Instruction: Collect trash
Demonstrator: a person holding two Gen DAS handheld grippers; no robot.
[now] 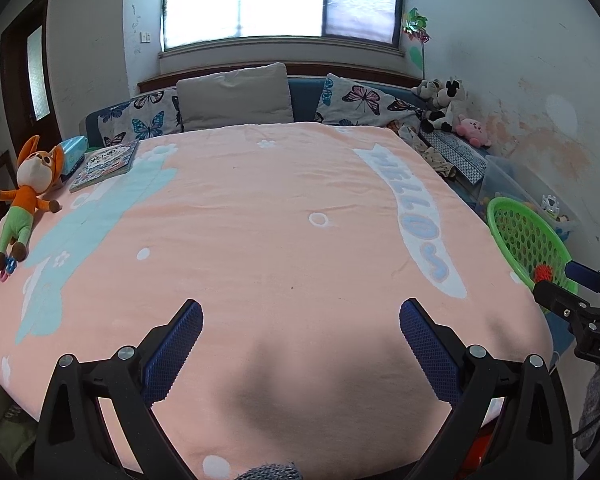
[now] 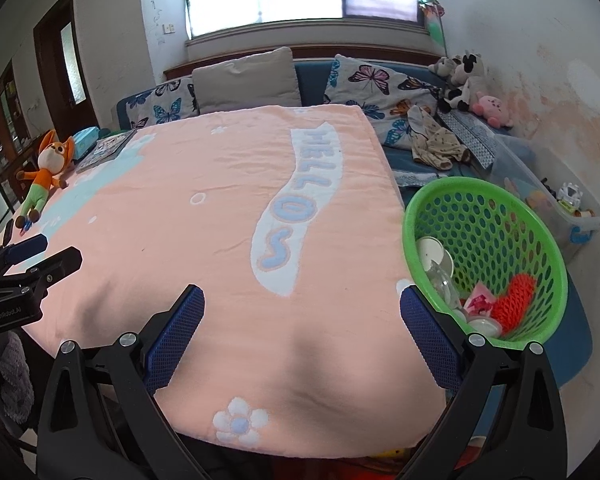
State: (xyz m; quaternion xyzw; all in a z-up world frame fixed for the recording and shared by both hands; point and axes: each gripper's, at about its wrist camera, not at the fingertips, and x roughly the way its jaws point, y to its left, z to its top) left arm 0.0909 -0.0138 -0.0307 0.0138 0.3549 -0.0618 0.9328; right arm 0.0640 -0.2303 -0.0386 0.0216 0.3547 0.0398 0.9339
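Blue ribbed pads on the right tool point(image 2: 302, 312) stand wide apart, holding nothing, just over the near edge of the bed with its peach blanket point(image 2: 204, 240). The left tool point(image 1: 300, 326) is spread wide too, and it is empty.

The trash sits in the round green plastic basket full of holes point(image 2: 536, 240), just beside the bed on the right. Inside are a white paper cup point(image 2: 430, 254), a clear crinkly plastic piece point(image 2: 440, 282), a pink wrapper point(image 2: 480, 304) and a red foam net point(image 2: 514, 300). I think all of it is light and soft and would squash easily, so a gentle pinch is enough. The basket looks light but stiff; its thick rim seems the best place to grab.

No more trash shows on the blanket. Far to the left lie an orange and green plush fox point(image 1: 30, 196) and a flat picture book point(image 1: 106, 162).
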